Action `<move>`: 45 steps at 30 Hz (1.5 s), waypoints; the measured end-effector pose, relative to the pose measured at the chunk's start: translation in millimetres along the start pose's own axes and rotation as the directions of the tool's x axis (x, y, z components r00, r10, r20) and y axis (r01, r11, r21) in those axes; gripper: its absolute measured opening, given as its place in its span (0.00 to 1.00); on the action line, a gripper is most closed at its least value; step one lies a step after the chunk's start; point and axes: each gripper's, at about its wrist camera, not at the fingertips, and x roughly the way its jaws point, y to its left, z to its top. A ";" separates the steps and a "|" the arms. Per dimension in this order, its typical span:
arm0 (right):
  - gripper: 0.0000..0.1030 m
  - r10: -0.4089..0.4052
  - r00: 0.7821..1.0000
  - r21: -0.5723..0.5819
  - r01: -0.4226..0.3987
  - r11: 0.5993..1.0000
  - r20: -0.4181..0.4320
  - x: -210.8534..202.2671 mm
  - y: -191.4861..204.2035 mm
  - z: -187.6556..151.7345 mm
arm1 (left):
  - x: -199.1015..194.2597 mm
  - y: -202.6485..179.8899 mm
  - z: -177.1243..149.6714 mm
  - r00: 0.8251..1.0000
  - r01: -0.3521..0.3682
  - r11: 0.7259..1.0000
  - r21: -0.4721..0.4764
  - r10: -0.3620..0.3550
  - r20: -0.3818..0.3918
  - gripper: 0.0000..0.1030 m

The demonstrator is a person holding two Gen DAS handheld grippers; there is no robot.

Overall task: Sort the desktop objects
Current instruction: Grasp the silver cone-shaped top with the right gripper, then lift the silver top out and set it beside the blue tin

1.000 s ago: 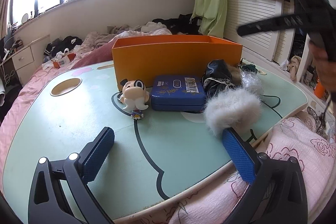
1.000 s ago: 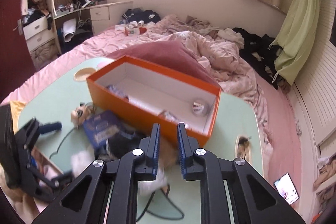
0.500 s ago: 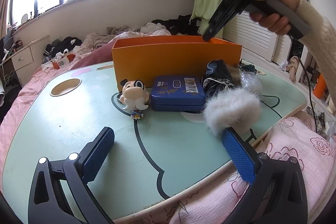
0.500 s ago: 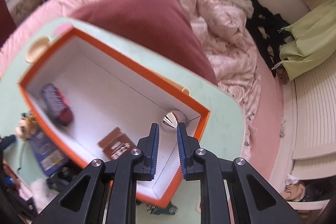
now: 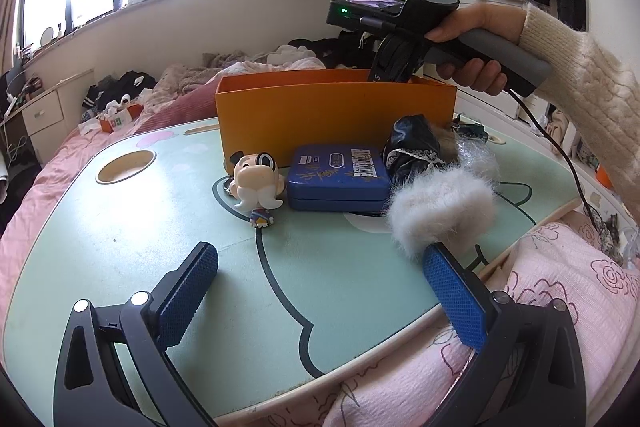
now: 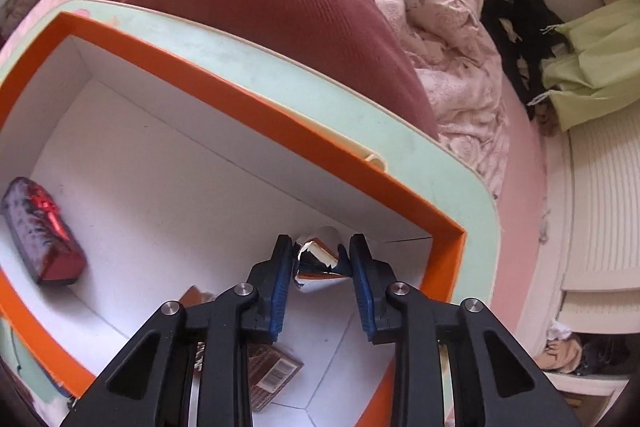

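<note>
The left wrist view looks low across the table [image 5: 120,227] at the orange box [image 5: 320,115]; the right wrist view looks steeply down into that box [image 6: 240,115] from close above.

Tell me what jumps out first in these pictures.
The orange box dominates the back of the green table; the right gripper dips into its corner, jaws just parting around a shiny silver object. In front sit a blue tin and a mustached figurine.

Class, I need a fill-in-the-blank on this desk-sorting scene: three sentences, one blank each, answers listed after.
1. The storage box on the table is ____ on the outside.
2. The toy figure stands just to the ____ of the blue tin in the left wrist view.
3. The right gripper reaches down into the ____.

Answers: orange; left; box
</note>
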 end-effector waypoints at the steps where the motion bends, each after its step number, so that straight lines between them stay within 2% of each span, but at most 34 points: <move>1: 0.27 0.008 1.000 0.003 -0.008 1.000 0.006 -1.7 -0.2 -1.1 | 0.1 0.0 0.1 1.000 0.000 1.000 0.000 0.000 0.000 0.99; 4: 0.27 0.047 0.997 0.039 -0.050 0.998 0.063 -15.8 -2.9 -9.2 | 0.4 0.1 0.2 1.000 0.000 1.000 0.000 0.000 0.000 0.99; 7: 0.27 0.101 0.978 0.072 -0.115 0.991 0.181 -48.2 -6.9 -17.0 | 0.7 -0.2 0.2 1.000 0.000 1.000 0.000 0.000 0.000 0.99; 8: 0.27 0.133 0.963 0.071 -0.154 0.986 0.233 -66.9 -7.2 -24.9 | 0.1 -0.1 -0.3 1.000 0.000 1.000 0.000 0.000 0.000 0.99; 11: 0.27 0.223 0.921 0.034 -0.246 0.969 0.319 -102.5 0.0 -48.2 | 0.0 0.1 -0.5 1.000 0.000 1.000 0.000 0.000 0.001 0.99; 12: 0.27 0.259 0.904 0.008 -0.278 0.961 0.340 -113.7 5.9 -59.8 | 0.0 0.1 -0.5 1.000 0.000 1.000 0.000 0.000 0.001 0.99; 15: 0.27 0.328 0.875 -0.061 -0.329 0.942 0.355 -127.2 25.7 -81.6 | 0.6 -0.4 -0.2 1.000 0.000 1.000 0.000 0.000 0.001 0.99; 19: 0.27 0.357 0.872 -0.108 -0.341 0.934 0.334 -119.3 57.7 -92.0 | -0.1 -0.1 -0.9 1.000 0.001 1.000 0.000 -0.001 0.001 0.99; 21: 0.28 0.311 0.876 -0.109 -0.291 0.950 0.368 -109.8 65.0 -92.9 | -0.1 -0.2 -0.9 1.000 0.001 1.000 0.001 -0.001 0.002 0.99; 23: 0.32 0.262 0.863 -0.090 -0.248 0.965 0.432 -108.6 68.5 -98.7 | 0.0 -0.4 -1.0 1.000 0.000 1.000 0.000 0.000 0.001 0.99; 25: 0.51 0.246 0.835 -0.073 -0.242 0.967 0.493 -111.1 66.0 -107.2 | 0.6 -0.5 -0.6 1.000 0.000 1.000 0.001 0.000 0.001 0.99; 26: 0.56 0.241 0.813 -0.063 -0.245 0.967 0.530 -115.5 65.5 -115.8 | 0.0 -0.3 -1.1 1.000 0.000 1.000 0.001 0.000 0.002 0.99; 27: 0.66 0.229 0.794 -0.048 -0.245 0.968 0.563 -118.9 63.0 -125.2 | 0.3 -0.3 -0.9 1.000 0.000 1.000 0.000 0.000 0.002 0.99; 28: 0.72 0.218 0.782 -0.036 -0.243 0.969 0.584 -121.7 62.8 -134.3 | -0.2 -0.3 -1.3 1.000 0.001 1.000 0.000 -0.001 0.001 0.99; 30: 0.76 0.201 0.756 -0.010 -0.249 0.968 0.623 -124.1 59.8 -158.4 | -0.2 -0.4 -1.3 1.000 0.001 1.000 0.001 -0.001 0.002 0.99; 31: 0.78 0.197 0.750 0.001 -0.255 0.967 0.631 -122.9 59.4 -167.6 | -0.2 -0.4 -1.4 1.000 0.001 1.000 0.001 -0.001 0.002 0.99; 33: 0.79 0.204 0.751 0.018 -0.276 0.961 0.627 -113.7 58.4 -185.9 | 0.2 -0.4 -1.2 1.000 0.001 1.000 0.000 -0.001 0.002 0.99; 39: 0.80 0.210 0.779 0.084 -0.319 0.944 0.591 -81.7 57.5 -218.9 | -0.1 -1.0 -1.9 1.000 0.001 1.000 0.001 -0.001 0.001 0.99; 41: 0.85 0.228 0.795 0.093 -0.335 0.938 0.562 -68.4 57.6 -219.7 | -0.1 -1.0 -1.9 1.000 0.001 1.000 0.001 -0.001 0.002 0.99; 43: 1.00 0.174 0.811 0.112 -0.282 0.953 0.558 -59.0 66.0 -218.3 | 0.9 -1.5 -1.4 1.000 0.000 1.000 0.003 0.000 -0.001 0.99; 45: 1.00 0.186 0.805 0.115 -0.300 0.947 0.563 -58.8 63.6 -217.0 | 2.0 -0.5 -1.1 1.000 0.003 1.000 0.002 -0.003 -0.001 0.99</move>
